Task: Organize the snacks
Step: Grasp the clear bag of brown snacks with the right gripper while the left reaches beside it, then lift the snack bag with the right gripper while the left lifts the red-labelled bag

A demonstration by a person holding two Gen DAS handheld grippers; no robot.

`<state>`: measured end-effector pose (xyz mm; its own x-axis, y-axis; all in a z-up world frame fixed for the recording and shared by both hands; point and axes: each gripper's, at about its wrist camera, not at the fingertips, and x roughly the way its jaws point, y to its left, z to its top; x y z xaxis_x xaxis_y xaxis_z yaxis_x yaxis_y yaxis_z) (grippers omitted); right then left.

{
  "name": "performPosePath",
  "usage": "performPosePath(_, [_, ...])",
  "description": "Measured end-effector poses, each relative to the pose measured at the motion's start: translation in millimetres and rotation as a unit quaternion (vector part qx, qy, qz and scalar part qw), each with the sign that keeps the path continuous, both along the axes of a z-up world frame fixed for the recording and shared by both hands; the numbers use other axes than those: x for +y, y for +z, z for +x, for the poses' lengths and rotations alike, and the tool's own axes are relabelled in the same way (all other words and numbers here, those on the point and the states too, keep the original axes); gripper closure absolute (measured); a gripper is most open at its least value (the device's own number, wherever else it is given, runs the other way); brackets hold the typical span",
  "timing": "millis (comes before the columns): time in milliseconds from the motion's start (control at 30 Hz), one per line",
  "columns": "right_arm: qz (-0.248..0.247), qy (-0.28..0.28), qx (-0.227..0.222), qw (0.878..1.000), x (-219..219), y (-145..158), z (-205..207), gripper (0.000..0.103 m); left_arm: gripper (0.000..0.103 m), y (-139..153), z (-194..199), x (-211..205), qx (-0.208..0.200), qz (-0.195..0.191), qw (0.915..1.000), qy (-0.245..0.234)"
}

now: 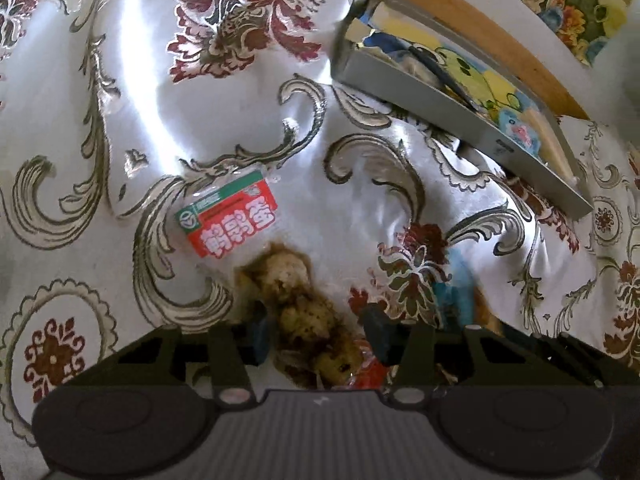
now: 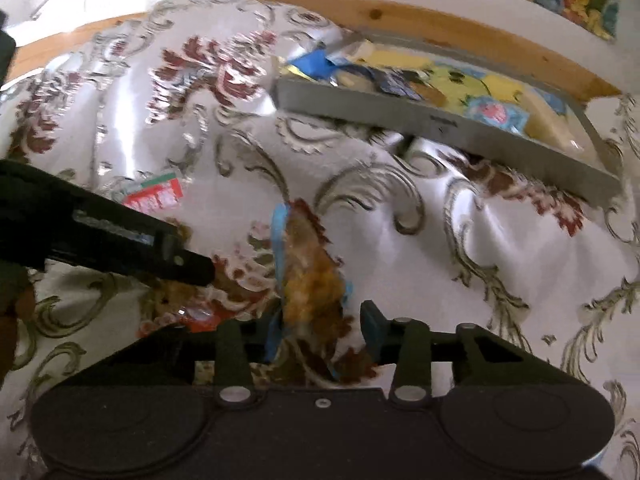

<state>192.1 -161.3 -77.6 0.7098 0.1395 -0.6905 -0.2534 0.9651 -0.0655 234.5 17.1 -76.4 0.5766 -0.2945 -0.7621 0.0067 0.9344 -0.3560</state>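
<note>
A clear packet of brown snack [image 1: 304, 312] with a red and green label [image 1: 228, 220] lies on the flowered cloth. My left gripper [image 1: 316, 330] is open, one finger on each side of the packet. A blue-edged packet of orange-brown snack [image 2: 312, 280] lies further right and also shows in the left wrist view [image 1: 456, 288]. My right gripper [image 2: 320, 332] is open around this blue-edged packet, whose blue edge sits against the left finger. The left gripper [image 2: 192, 270] reaches in from the left in the right wrist view, over the red-labelled packet [image 2: 156, 196].
A grey tray [image 1: 420, 100] [image 2: 380, 114] with several colourful snack packets stands at the back right, near the wooden table edge [image 1: 460, 20] [image 2: 360, 10]. The shiny white cloth [image 1: 140, 80] with red flowers is creased. A wall with pictures rises behind.
</note>
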Motion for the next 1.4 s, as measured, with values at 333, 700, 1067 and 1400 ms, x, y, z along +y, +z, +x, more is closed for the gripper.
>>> performPosePath(333, [0.046, -0.025, 0.008, 0.999, -16, -1, 5, 0.065, 0.053, -4, 7, -2, 0.011, 0.0, 0.9999, 0.01])
performPosePath(700, [0.058, -0.034, -0.014, 0.998, -19, 2, 5, 0.081, 0.069, -3, 1, 6, 0.006, -0.008, 0.9996, 0.027])
performPosePath(1067, [0.03, -0.013, -0.042, 0.999, -9, 8, -4, 0.084, 0.073, 6, -20, 4, -0.034, 0.006, 0.999, 0.03])
performPosePath(1400, [-0.015, 0.016, -0.087, 0.996, 4, 18, -21, 0.084, 0.075, 22, -40, -6, -0.082, 0.025, 0.9961, 0.024])
